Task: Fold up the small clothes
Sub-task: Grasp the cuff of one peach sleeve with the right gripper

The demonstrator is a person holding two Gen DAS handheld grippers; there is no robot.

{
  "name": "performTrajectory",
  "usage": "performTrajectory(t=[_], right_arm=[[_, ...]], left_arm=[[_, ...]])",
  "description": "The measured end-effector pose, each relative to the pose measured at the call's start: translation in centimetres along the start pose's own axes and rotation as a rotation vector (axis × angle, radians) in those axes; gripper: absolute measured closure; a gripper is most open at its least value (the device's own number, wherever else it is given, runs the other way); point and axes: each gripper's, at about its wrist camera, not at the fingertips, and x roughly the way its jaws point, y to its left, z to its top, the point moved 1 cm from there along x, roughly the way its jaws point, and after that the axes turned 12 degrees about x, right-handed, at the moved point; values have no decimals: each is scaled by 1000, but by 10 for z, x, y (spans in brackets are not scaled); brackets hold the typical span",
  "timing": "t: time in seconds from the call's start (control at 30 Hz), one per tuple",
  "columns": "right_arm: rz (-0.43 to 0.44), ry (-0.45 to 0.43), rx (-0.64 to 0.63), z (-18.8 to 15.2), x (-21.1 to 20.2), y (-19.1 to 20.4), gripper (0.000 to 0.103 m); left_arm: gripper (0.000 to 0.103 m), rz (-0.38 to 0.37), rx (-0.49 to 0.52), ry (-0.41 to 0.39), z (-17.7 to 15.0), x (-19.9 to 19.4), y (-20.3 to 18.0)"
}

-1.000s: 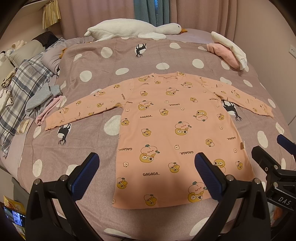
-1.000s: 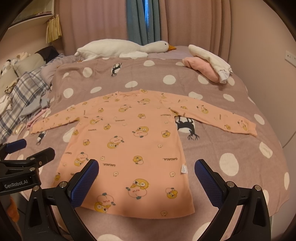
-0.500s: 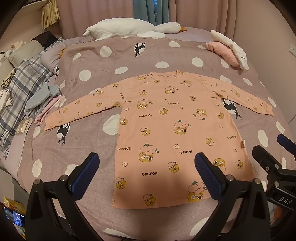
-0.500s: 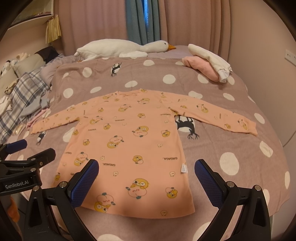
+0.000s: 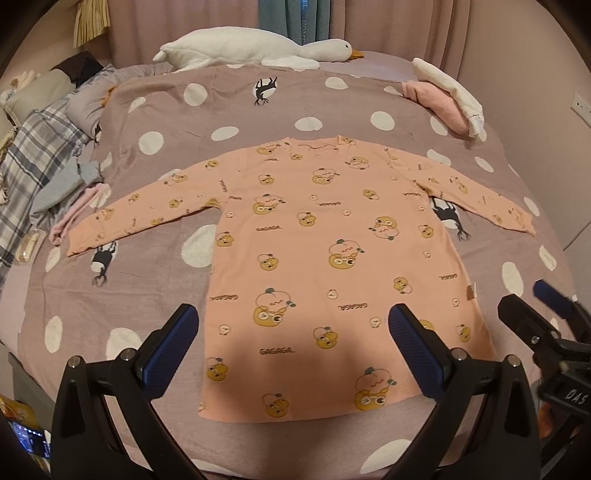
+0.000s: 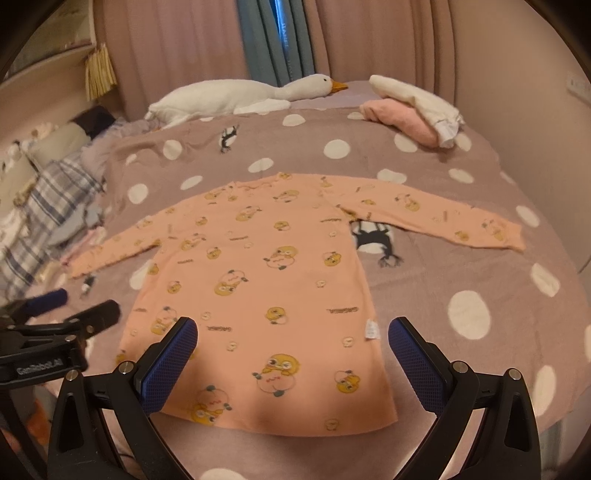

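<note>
Plush goose [image 5: 255, 50] beyond peach shirt [image 5: 332, 258]

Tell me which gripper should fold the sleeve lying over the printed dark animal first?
Right, probably. That sleeve of the peach shirt stretches toward the right gripper, which is open and empty. The left gripper, also open, sits nearer the opposite hem corner.

Pink curtains [image 5: 388, 26], spotted bed [image 5: 303, 123] (dim light)
</note>
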Motion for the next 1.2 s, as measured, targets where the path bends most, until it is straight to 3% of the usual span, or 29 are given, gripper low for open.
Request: performTrajectory(t=[0.1, 0.17, 0.33, 0.47, 0.57, 0.7, 0.8, 0.93, 1.2], right_arm=[[114, 25, 93, 4, 6, -17, 1], [181, 42, 164, 6, 12, -32, 1], [377, 83, 457, 6, 37, -89, 1], [406, 19, 615, 9, 40, -133, 1], [330, -63, 707, 21, 39, -173, 1], [138, -153, 739, 42, 46, -221, 1], [33, -122, 750, 55, 63, -243, 1], [-7, -128, 804, 72, 82, -269, 1], [42, -208, 926, 112, 103, -313, 1]], left_arm=[[0, -45, -4, -11, 4, 5, -3], [0, -125, -14, -8, 7, 13, -4], [0, -423, -157, 35, 7, 50, -2], [0, -471, -222, 86, 11, 78, -4], [0, -489, -229, 106, 15, 93, -6], [0, -514, -227, 89, 23, 105, -7], [0, -517, -219, 54, 31, 108, -8], [0, -513, -210, 47, 39, 116, -7], [0, -486, -200, 115, 43, 134, -5]])
